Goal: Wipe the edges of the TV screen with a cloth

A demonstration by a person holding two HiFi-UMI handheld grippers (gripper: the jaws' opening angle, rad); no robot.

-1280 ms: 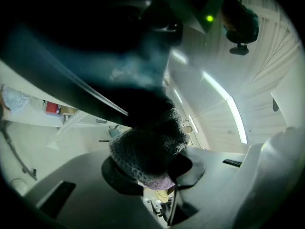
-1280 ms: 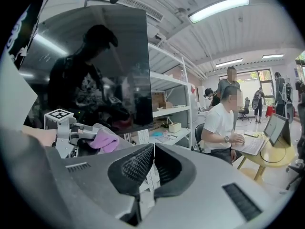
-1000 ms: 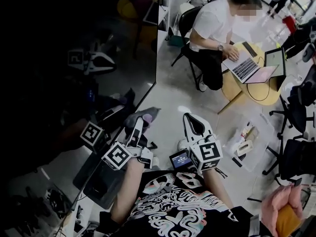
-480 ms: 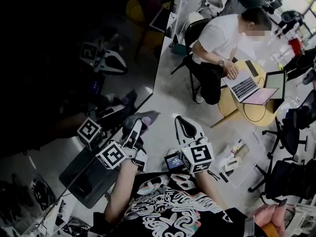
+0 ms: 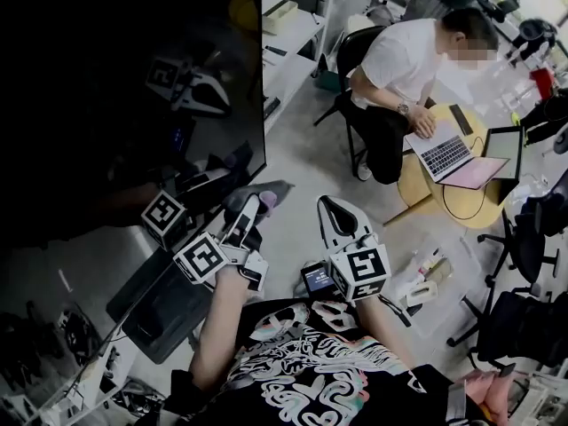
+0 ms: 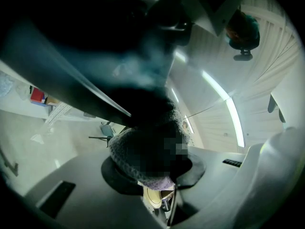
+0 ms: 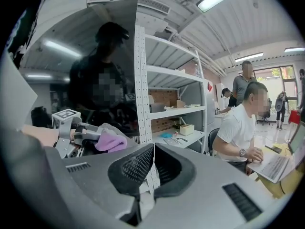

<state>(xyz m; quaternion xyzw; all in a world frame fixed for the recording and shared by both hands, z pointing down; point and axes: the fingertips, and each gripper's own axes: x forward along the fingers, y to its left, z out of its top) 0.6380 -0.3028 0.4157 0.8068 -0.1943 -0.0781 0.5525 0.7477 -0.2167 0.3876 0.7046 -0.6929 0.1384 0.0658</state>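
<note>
1. Left gripper [image 5: 252, 208]: it is clamping a wad of cloth [image 5: 263, 200] between its jaws. The left gripper view shows the knitted grey-and-lilac fabric filling the whole gap between the pads, so the jaws are standing only as far apart as the bunched cloth forces them.
2. Cloth, location: it is sitting at the lower right corner of the TV screen [image 5: 133, 78], where the right edge is meeting the bottom edge. In the left gripper view the dark edge of the panel is running straight into the wad, so the cloth appears to be pressing on that edge. Firm contact cannot be confirmed.
3. Right gripper [image 5: 335, 213]: it is hanging beside the left one, well clear of the screen. Its jaws are lying together with nothing between them. It is taking no part in the wiping.
4. TV screen, condition: it is showing black and is reflecting the person and both grippers. No streaks, dust or wiped tracks are showing along any edge.
5. Progress, as judged: the wiping looks to be under way at the corner. Which edges are already done cannot be told from the panel. The top and left edges are lying far from the cloth and are largely out of frame, so these are probably remaining.
6. Surroundings: a seated person [image 5: 399, 60] is working at a laptop [image 5: 441, 155] on a round table [image 5: 470, 204], and a white shelf unit [image 7: 176, 109] is standing past the screen's right edge.
</note>
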